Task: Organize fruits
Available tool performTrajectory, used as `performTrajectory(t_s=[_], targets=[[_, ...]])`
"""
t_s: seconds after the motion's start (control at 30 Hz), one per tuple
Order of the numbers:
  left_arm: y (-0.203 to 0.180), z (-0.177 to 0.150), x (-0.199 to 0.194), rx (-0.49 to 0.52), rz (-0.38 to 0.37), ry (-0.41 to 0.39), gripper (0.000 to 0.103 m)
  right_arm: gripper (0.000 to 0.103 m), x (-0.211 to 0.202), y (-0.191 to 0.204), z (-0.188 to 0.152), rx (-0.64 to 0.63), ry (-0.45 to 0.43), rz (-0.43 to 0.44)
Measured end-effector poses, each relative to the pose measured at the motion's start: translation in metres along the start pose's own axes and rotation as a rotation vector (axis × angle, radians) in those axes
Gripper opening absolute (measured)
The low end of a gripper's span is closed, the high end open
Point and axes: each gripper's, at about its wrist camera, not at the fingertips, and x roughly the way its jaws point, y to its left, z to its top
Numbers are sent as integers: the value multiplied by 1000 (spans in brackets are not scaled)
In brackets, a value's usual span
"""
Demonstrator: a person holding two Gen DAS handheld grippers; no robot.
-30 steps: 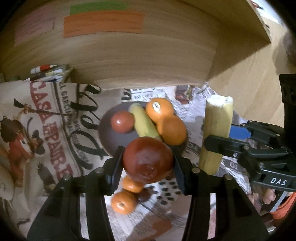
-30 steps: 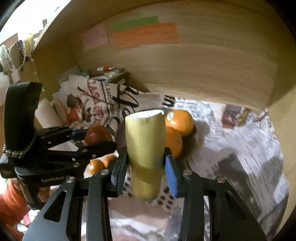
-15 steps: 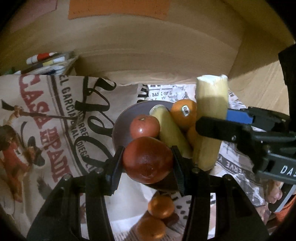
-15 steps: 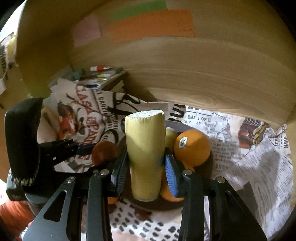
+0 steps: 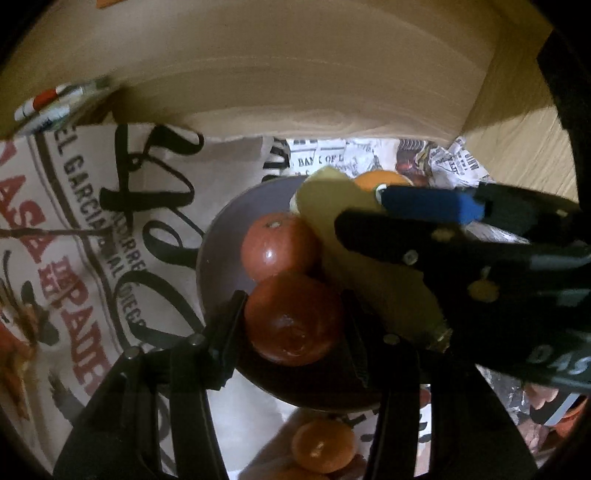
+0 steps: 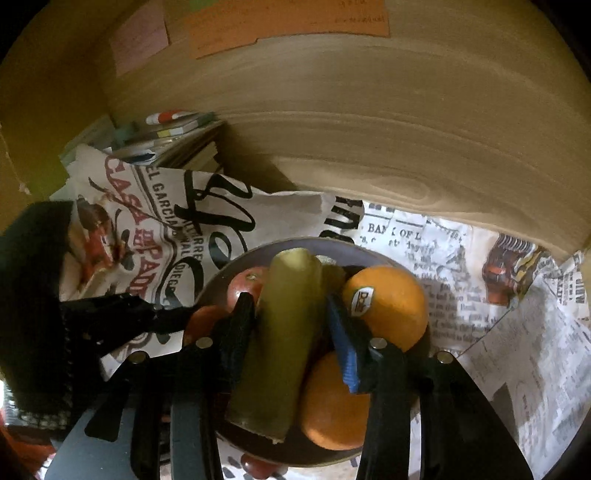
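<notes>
Left claw (image 5: pixel 293 319) is clamped on a red fruit (image 5: pixel 293 317), held low over the bowl (image 5: pixel 218 240) for release. Right claw (image 6: pixel 291 325) is pinching the cut banana (image 6: pixel 280 339), tilted in beside the oranges (image 6: pixel 388 306) so it lies flat.

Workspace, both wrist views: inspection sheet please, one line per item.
Surface: newsprint sheets over a wooden shelf.
Job's things: dark bowl holding a tomato, two oranges; small oranges outside it.
Clutter: stacked books, marker.
Grippers: left gripper shut on red fruit; right gripper shut on yellow-green stalk piece, both over the bowl.
Cables: nothing seen.
Surroundings: wooden back wall, sticky notes.
</notes>
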Motion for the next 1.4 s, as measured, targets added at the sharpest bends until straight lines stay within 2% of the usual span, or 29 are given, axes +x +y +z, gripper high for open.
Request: performTrajectory(t_s=[0.17, 0.3, 0.33, 0.4, 0.47, 0.5, 0.57, 0.83, 1.07, 1.23, 1.33, 1.4], targets=[[2, -1, -3, -20, -18, 21, 50, 46, -13, 4, 3, -15, -39, -13], [2, -1, -16, -16, -12, 7, 54, 48, -26, 7, 2, -21, -59, -4], [2, 0, -22, -17, -8, -7, 57, 49, -30, 8, 1, -23, -64, -3], [3, 0, -36, -19, 18, -59, 75, 51, -38, 11, -2, -31, -77, -8], [3, 0, -54, -24, 11, -115, 89, 53, -45, 15, -6, -39, -90, -14], [2, 0, -61, -25, 10, -140, 91, 53, -50, 16, -8, -44, -98, -20], [-6, 0, -73, 11, 43, -167, 91, 58, -63, 17, -12, -38, -114, -15], [-13, -21, -111, 30, 72, -199, 91, 59, -104, 21, -34, -32, -169, -9], [-10, -55, -117, 17, 101, -163, 91, 59, -114, 23, -63, -19, -165, -5], [-5, -80, -105, 1, 103, -111, 91, 59, -99, 22, -85, -6, -114, -4], [-3, -92, -95, -6, 83, -78, 82, 59, -84, 20, -98, 7, -70, 9], [-3, -99, -88, -8, 69, -50, 72, 58, -72, 20, -105, 5, -24, 22]])
